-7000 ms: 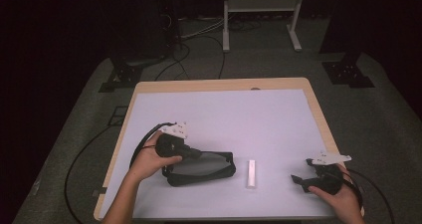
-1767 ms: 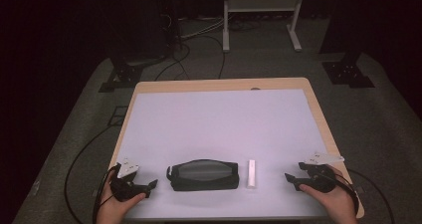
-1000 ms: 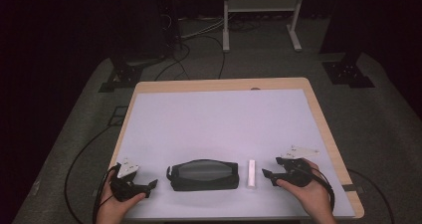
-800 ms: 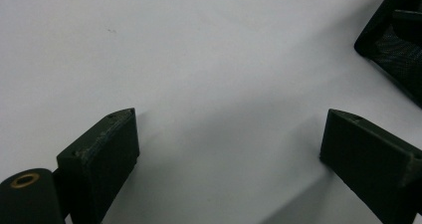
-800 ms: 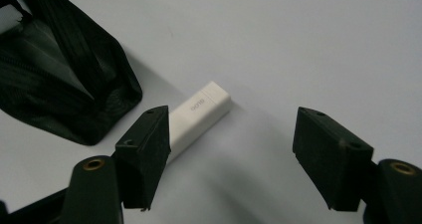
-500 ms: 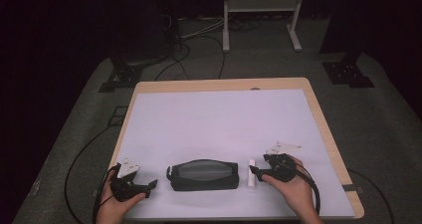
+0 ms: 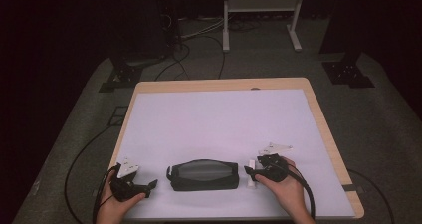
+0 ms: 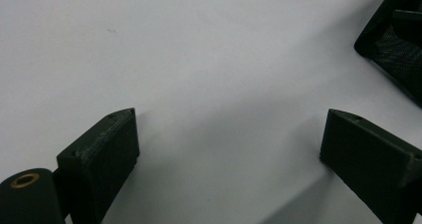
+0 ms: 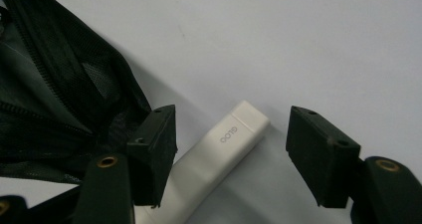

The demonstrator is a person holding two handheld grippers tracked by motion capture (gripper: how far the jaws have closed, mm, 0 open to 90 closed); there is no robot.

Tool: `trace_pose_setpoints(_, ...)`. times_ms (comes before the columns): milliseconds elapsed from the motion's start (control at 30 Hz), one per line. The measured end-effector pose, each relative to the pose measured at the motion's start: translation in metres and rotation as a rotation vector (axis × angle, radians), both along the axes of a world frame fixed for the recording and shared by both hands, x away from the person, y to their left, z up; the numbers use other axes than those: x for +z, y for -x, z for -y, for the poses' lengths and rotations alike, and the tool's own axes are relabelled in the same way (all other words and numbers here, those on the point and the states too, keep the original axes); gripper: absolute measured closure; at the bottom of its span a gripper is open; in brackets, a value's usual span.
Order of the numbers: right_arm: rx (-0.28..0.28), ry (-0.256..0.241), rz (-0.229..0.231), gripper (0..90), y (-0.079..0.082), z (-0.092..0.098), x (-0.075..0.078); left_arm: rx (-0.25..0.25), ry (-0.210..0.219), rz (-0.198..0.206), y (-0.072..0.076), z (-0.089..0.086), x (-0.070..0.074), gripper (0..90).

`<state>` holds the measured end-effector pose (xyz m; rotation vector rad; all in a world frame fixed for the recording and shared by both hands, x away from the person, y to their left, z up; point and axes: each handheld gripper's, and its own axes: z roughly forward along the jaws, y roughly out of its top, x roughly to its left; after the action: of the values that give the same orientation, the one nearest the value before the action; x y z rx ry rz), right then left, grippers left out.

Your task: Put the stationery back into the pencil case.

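while the left gripper (image 7: 130,184) rests at the near left of the white surface (image 7: 224,129), fingers spread wide on nothing, the right gripper (image 7: 259,170) hangs low over a slim white rectangular stick (image 9: 209,159), fingers open astride it, just beside the black mesh zip pouch (image 7: 201,174).

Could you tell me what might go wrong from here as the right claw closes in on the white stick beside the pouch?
The right claw is open astride the white stick, but its one jaw sits right against the black mesh pouch, so closing may pinch mesh along with the stick. The stick lies slanted between the jaws and off-centre, so it may twist or slip out. The left claw rests open on the table, apart from the pouch, so nothing steadies the pouch if nudged.
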<state>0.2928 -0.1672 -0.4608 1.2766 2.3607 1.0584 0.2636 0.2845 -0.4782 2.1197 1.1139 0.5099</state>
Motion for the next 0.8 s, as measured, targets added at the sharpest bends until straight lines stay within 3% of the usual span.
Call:
trace_pose_setpoints(500, 0.002, 0.043, -0.012, 48.5, -0.0010, -0.0057, -0.0078, 0.000, 0.000, 0.000, 0.0000, 0.0000, -0.0001, 7.6)
trace_pose_setpoints(800, 0.015, 0.091, 0.026, 58.6, 0.0000, -0.0063, -0.0090, 0.000, 0.001, 0.000, 0.0000, 0.0000, -0.0001, 7.6)
